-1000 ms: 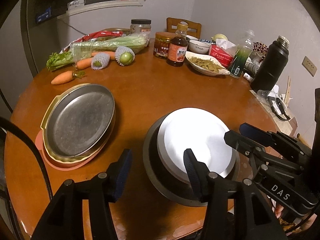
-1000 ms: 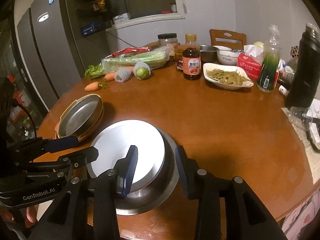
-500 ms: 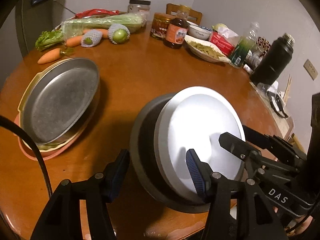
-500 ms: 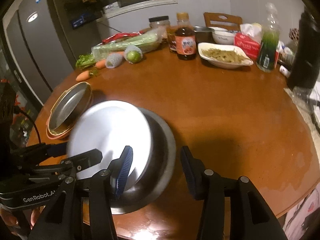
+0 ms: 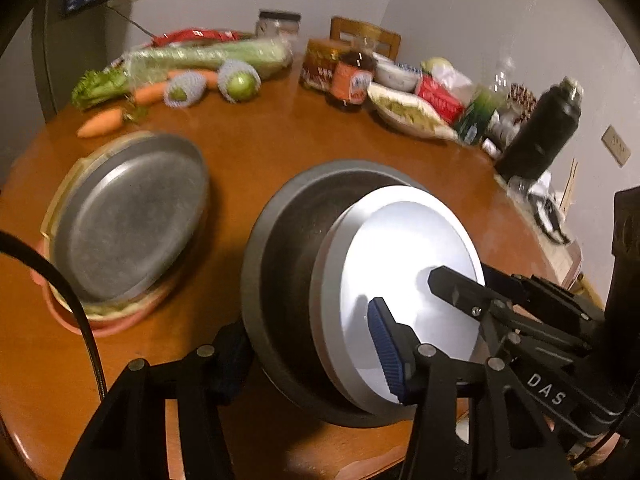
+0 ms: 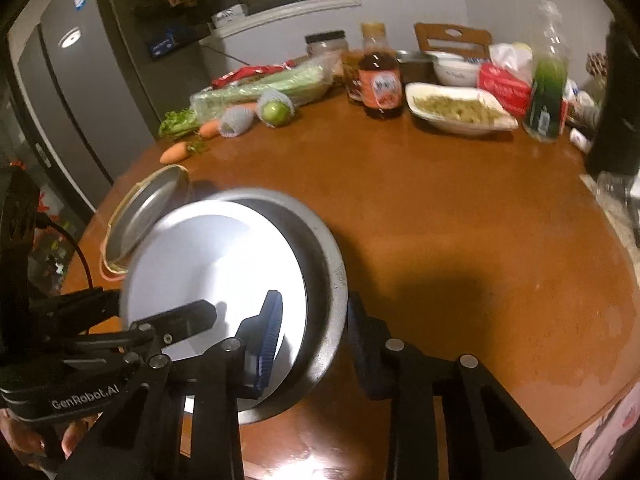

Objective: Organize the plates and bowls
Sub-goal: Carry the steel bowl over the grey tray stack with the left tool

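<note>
My left gripper and right gripper both straddle the rim of the same steel bowl from opposite sides, each with one ribbed blue pad inside and the other finger outside the wall; both sets of jaws are closing on that rim, though I cannot tell whether the pads press it yet. The bowl is dull grey metal with a broad rolled lip, and it sits tilted at the near edge of the round wooden table. Inside it lies a white plate, smooth, round and glossy, leaning against the bowl's wall on one side. To the left of the bowl, apart from it, a shallow brushed-metal tray rests tilted on a stack of a yellow-rimmed dish and a pink one. The tabletop is polished brown and catches the light near its edge. The middle of it lies bare between the bowl and the far side, where carrots, wrapped celery, netted fruit, a sauce bottle, a white dish of food and a black flask crowd the rim.
</note>
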{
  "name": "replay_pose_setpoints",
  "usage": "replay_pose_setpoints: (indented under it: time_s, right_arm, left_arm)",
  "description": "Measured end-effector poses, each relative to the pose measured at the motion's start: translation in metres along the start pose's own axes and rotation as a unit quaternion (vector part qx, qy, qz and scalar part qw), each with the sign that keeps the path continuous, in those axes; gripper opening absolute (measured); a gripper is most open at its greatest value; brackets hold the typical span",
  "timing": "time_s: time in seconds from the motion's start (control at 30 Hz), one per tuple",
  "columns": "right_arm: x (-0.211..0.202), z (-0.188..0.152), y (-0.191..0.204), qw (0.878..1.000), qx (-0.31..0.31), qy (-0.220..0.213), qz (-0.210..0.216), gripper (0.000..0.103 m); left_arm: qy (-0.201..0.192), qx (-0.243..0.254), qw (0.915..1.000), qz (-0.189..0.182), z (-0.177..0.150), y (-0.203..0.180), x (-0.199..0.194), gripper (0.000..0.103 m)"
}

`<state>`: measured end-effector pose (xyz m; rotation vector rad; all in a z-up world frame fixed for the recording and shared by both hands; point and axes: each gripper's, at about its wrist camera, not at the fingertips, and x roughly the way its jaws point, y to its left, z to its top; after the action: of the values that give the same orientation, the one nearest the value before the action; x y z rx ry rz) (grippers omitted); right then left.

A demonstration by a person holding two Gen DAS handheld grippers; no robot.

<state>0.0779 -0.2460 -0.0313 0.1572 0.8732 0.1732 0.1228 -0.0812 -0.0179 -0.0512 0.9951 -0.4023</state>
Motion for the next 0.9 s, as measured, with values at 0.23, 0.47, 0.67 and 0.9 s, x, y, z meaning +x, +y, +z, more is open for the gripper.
replay_pose_setpoints:
  time_s: [0.23, 0.47, 0.67, 0.9]
  right_arm:
    - [-0.013, 0.032, 0.035, 0.999, -0.023, -0.027, 0.018, 0.033]
    - [-0.002, 0.070, 0.092, 0.996, -0.059, -0.038, 0.047, 0.033]
    - [0.027, 0.087, 0.131, 0.995, -0.079, -0.026, 0.062, 0.033]
    - [0.062, 0.093, 0.149, 0.995, -0.088, 0.000, 0.055, 0.033]
  left_arm:
    - [-0.035, -0.015, 0.9991, 0.016, 0.019, 0.027, -0.038, 0.054]
    - [-0.051, -0.043, 0.9961, 0.058, 0.034, 0.082, -0.061, 0.054]
    - [-0.044, -0.059, 0.9943, 0.077, 0.040, 0.121, -0.054, 0.054]
    - [-0.034, -0.071, 0.9941, 0.075, 0.039, 0.142, -0.040, 0.054]
